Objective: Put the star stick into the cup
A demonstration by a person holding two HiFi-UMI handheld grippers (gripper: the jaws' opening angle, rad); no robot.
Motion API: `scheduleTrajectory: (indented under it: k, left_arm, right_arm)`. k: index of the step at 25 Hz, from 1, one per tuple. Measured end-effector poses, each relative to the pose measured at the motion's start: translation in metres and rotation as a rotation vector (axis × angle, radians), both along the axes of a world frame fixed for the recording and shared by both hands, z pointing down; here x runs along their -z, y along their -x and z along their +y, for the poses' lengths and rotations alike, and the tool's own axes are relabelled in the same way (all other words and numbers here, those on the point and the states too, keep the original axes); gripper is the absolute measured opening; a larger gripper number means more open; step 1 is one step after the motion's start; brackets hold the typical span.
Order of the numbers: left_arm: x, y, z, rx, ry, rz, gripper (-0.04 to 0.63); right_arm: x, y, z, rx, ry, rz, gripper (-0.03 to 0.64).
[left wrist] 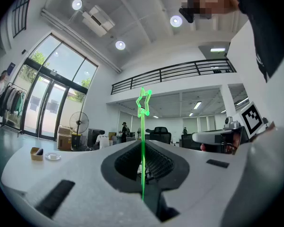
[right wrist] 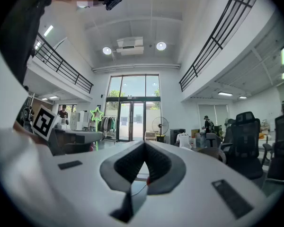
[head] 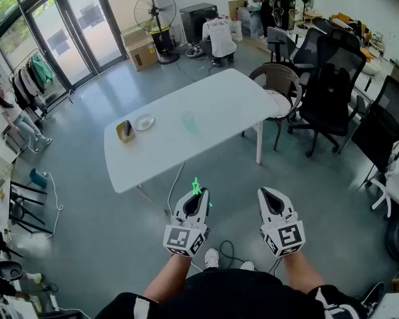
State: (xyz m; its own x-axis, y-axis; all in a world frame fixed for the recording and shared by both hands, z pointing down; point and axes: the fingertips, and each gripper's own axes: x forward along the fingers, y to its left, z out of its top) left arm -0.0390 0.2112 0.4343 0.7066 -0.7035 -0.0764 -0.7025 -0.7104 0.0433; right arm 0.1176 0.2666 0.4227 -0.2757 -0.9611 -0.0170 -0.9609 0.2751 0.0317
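A thin green star stick (head: 197, 186) stands upright in my left gripper (head: 199, 194), which is shut on its lower part. In the left gripper view the star (left wrist: 143, 102) rises above the closed jaws of that gripper (left wrist: 142, 144). The cup (head: 188, 121), clear and pale green, stands near the middle of the white table (head: 219, 102), well ahead of both grippers. My right gripper (head: 270, 193) is held beside the left one, shut and holding nothing; in its own view (right wrist: 144, 144) the star stick (right wrist: 96, 114) shows at the left.
A small white plate (head: 144, 122) and a brown box (head: 125, 131) sit at the table's left end. A wicker chair (head: 279, 84) and black office chairs (head: 332, 78) stand to the right. Bare grey floor lies between me and the table, with a cable (head: 227, 248) by my feet.
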Motion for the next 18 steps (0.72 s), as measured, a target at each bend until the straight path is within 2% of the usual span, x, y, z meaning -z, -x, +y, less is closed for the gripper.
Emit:
scheduleTrajectory:
  k: [9,18]
  left_arm:
    - [-0.004,0.009,-0.001,0.004,0.01,0.005,0.026]
    - [-0.003,0.039,-0.024,-0.004,0.012,0.008,0.026]
  right_arm:
    - [-0.004,0.01,0.001,-0.001,0.012,0.005,0.003]
    - [-0.001,0.037,-0.025,-0.026,0.019,-0.026,0.005]
